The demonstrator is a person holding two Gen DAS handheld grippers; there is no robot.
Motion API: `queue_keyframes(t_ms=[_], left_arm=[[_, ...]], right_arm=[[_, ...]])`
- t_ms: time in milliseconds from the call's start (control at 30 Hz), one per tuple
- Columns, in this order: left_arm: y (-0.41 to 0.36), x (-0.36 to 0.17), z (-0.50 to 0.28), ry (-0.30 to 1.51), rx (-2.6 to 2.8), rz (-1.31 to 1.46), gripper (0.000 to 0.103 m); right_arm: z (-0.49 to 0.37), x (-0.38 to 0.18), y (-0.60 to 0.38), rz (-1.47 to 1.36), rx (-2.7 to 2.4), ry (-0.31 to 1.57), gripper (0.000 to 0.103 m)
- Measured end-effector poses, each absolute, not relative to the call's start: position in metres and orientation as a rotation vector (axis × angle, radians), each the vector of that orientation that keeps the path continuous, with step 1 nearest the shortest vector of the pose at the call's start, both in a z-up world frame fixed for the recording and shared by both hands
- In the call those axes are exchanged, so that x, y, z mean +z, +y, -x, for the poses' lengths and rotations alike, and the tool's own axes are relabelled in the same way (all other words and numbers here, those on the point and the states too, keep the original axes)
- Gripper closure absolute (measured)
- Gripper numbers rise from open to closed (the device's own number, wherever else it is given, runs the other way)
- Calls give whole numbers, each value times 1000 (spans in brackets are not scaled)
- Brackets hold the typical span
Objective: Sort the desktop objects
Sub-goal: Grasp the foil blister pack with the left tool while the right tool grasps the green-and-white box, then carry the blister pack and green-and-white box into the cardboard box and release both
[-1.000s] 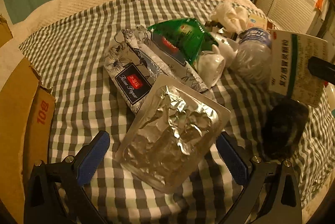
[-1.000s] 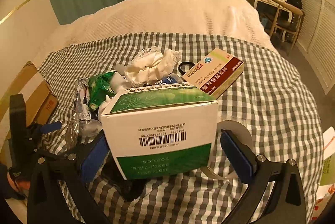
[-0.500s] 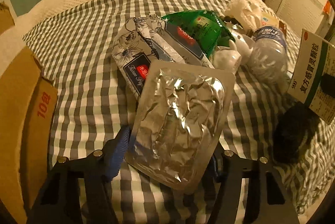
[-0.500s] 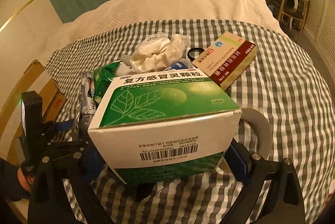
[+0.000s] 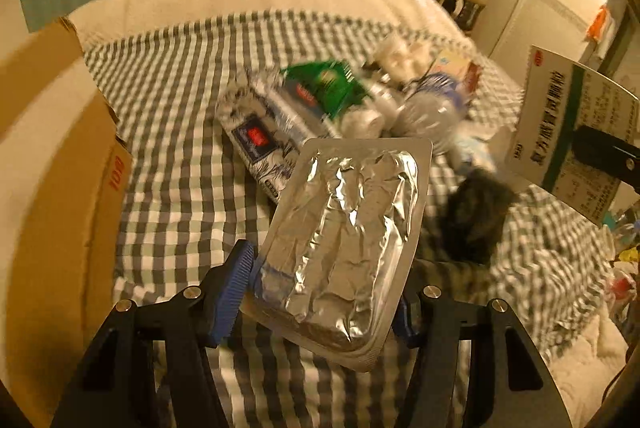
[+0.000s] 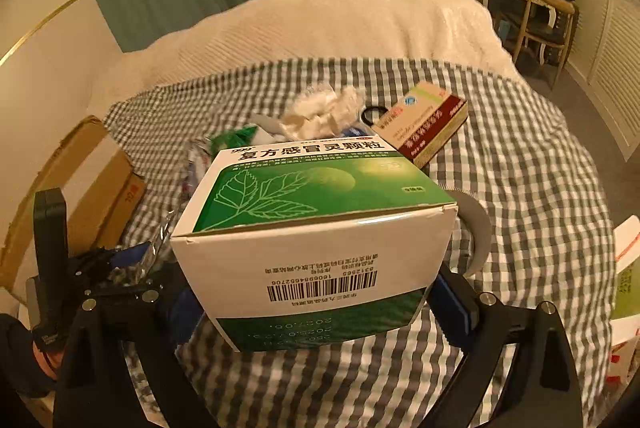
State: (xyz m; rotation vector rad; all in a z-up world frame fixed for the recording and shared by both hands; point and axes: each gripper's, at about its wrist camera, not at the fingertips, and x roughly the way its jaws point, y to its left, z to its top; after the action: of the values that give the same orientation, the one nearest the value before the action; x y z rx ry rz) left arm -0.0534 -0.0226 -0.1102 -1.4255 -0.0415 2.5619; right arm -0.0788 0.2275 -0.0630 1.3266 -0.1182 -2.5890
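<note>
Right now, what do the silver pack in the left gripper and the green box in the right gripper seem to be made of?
Silver pack: probably a plastic blister sheet backed with metal foil; it is shiny and creased, with a flat rim.
Green box: printed cardboard, smooth and slightly glossy; it has folded edges and a printed barcode.

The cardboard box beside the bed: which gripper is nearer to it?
Left. The left gripper, holding the foil pack, is right beside the cardboard box; the right gripper is farther off.
</note>
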Motion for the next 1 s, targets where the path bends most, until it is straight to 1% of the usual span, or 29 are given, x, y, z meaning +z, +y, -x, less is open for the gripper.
queue_keyframes(t_ms=[300,533,633,800,900,1000], left_arm=[[-36,-43,8,-106,2647,1223,41],[-68,33,-18,-152,2740,1034,41],[-90,59,-24,-186,2782,985,41],[-144,93,-29,-311,2865,963,41],[-183,104,-34,-353,2954,983,41],[-218,101,-32,-386,3018,1039,41]], right_arm=[[43,-9,201,-1216,-2606,-118,8],[27,41,170,-1104,-2625,-80,8],[24,68,156,-1043,-2629,-58,8],[25,104,117,-972,-2600,4,8],[29,119,87,-956,-2550,11,8],[38,127,51,-964,-2475,0,8]])
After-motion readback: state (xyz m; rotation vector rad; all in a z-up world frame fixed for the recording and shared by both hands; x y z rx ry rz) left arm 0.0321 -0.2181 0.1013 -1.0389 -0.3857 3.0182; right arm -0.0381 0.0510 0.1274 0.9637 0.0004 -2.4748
